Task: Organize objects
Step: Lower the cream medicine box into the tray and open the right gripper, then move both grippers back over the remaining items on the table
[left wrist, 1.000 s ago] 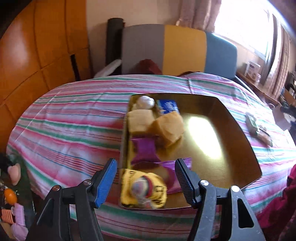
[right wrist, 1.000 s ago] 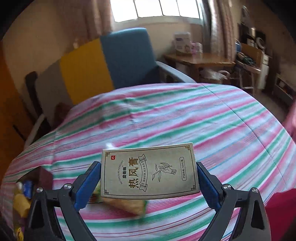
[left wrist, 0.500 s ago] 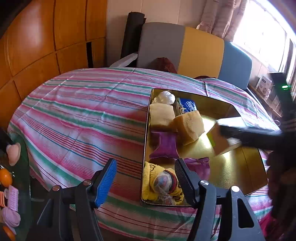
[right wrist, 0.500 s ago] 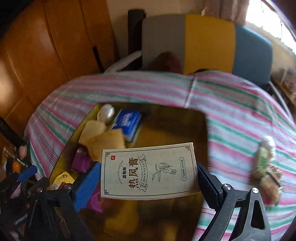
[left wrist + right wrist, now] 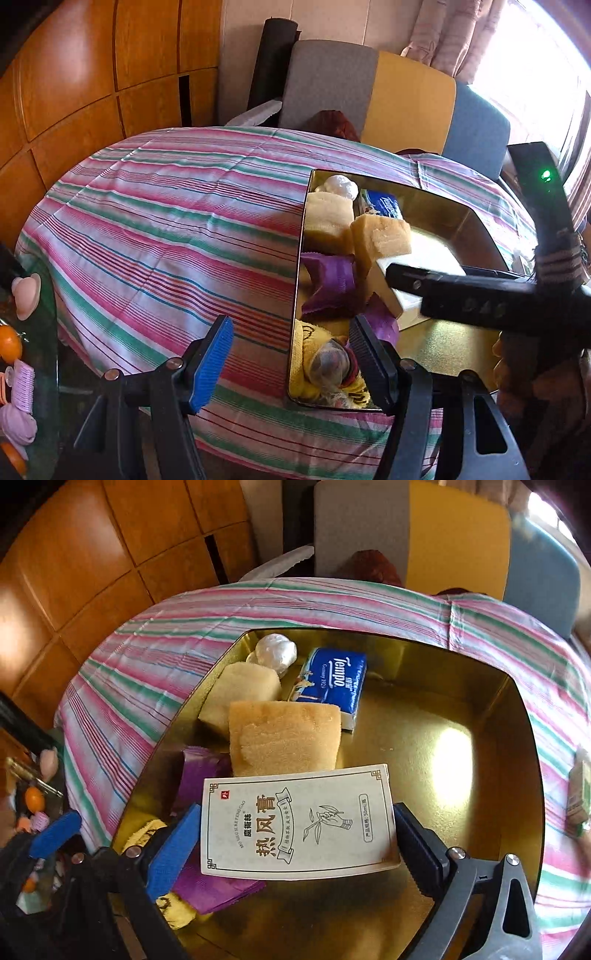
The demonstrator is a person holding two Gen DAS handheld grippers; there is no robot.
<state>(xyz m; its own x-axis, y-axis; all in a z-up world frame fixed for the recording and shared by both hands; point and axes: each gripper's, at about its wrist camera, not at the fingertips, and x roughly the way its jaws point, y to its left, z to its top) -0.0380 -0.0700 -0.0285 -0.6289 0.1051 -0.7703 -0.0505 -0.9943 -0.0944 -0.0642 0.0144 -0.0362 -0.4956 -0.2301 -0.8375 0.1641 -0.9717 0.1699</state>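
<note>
A gold tray [image 5: 461, 849] sits on the striped table and holds two tan sponges [image 5: 284, 734], a blue Tempo tissue pack [image 5: 332, 681], purple packets [image 5: 203, 771], a white ball [image 5: 275, 651] and a yellow cloth [image 5: 306, 354]. My right gripper [image 5: 295, 830] is shut on a cream box with Chinese print [image 5: 299, 823] and holds it low over the tray beside the purple packets. In the left wrist view the box [image 5: 402, 291] shows inside the tray [image 5: 443, 347]. My left gripper [image 5: 291, 354] is open and empty at the tray's near left corner.
The striped tablecloth [image 5: 166, 229] covers a round table. A small green-and-white carton [image 5: 580, 797] lies on the cloth right of the tray. A grey, yellow and blue chair [image 5: 391, 96] stands behind. A glass side table with small toys [image 5: 22, 332] is at the left.
My right gripper has swung from the table's right side over the tray and lowered the cream box toward the purple packets. The left gripper stayed open and drifted left.
</note>
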